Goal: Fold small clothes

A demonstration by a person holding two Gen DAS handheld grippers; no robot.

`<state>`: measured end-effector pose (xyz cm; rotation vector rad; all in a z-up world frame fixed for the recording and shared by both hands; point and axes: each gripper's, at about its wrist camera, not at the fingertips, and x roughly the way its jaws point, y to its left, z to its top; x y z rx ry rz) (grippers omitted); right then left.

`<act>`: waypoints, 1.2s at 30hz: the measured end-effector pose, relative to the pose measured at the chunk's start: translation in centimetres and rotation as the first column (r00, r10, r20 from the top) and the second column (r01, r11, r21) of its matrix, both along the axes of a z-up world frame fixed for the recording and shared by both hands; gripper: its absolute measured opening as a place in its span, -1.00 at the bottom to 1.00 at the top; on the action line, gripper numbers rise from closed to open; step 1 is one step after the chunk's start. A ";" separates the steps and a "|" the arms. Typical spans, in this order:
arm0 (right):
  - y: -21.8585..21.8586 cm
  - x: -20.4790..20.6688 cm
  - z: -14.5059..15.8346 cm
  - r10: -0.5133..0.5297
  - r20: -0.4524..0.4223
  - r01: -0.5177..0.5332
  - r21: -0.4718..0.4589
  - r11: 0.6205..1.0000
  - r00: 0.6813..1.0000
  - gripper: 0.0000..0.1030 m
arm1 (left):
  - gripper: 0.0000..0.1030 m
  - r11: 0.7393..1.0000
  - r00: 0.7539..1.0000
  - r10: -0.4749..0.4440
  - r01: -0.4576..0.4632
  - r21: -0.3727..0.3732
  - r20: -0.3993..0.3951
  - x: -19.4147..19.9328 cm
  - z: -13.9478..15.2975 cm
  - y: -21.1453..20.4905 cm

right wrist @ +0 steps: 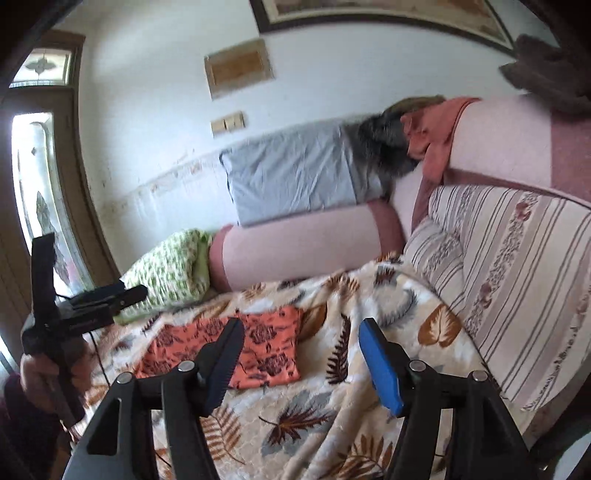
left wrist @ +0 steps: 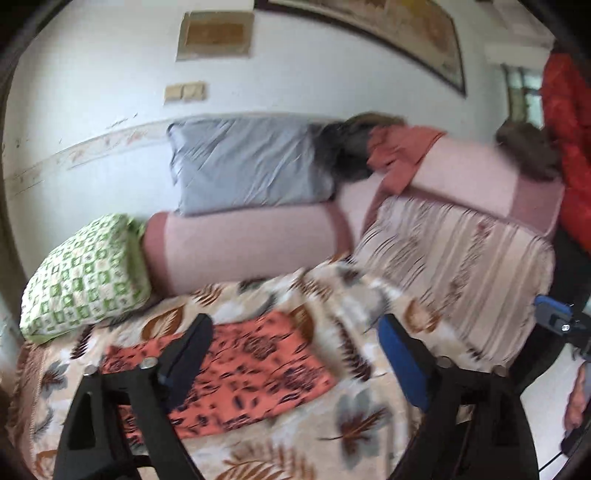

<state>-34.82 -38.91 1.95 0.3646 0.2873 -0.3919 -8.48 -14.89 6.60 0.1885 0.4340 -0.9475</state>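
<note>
A folded garment (left wrist: 236, 373) is laid flat on a blanket (left wrist: 354, 295) that is spread over a bed. Behind the garment, a bolster (left wrist: 243, 251) is set along the wall, and a pillow (left wrist: 247, 166) is propped on top of it against the wall. To the left of the bolster, a cushion (left wrist: 81, 280) is placed at the blanket's edge. To the right, a striped cushion (left wrist: 454, 273) is leaned against a padded backrest (left wrist: 480, 177), over which a cloth (left wrist: 402, 155) is draped. On the wall above, a framed picture (left wrist: 388, 33) is hung. The left gripper (left wrist: 295, 354) and the right gripper (right wrist: 301, 354) are held above the blanket, apart from the garment.
</note>
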 end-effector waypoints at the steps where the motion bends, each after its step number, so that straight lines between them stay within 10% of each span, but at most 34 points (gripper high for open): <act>1: 0.2 -0.3 0.2 -0.006 0.010 0.006 -0.005 1.000 1.000 0.35 | 0.89 1.000 1.000 -0.011 0.011 -0.013 0.005 -0.4 0.2 0.2; 28: 2.8 4.6 -0.5 0.051 0.011 -0.051 0.031 0.998 0.999 0.45 | 0.90 0.984 0.988 0.156 -0.155 0.085 -0.006 2.9 -3.7 6.7; 32: 2.6 9.1 -4.0 0.109 -0.029 -0.104 0.144 0.984 0.994 0.50 | 0.90 0.956 0.962 0.264 -0.253 0.149 -0.062 5.5 -8.1 9.9; 36: 3.8 15.0 -8.6 0.175 -0.092 -0.141 0.290 0.946 0.980 0.50 | 0.90 0.867 0.895 0.445 -0.425 0.259 -0.023 8.3 -12.8 13.4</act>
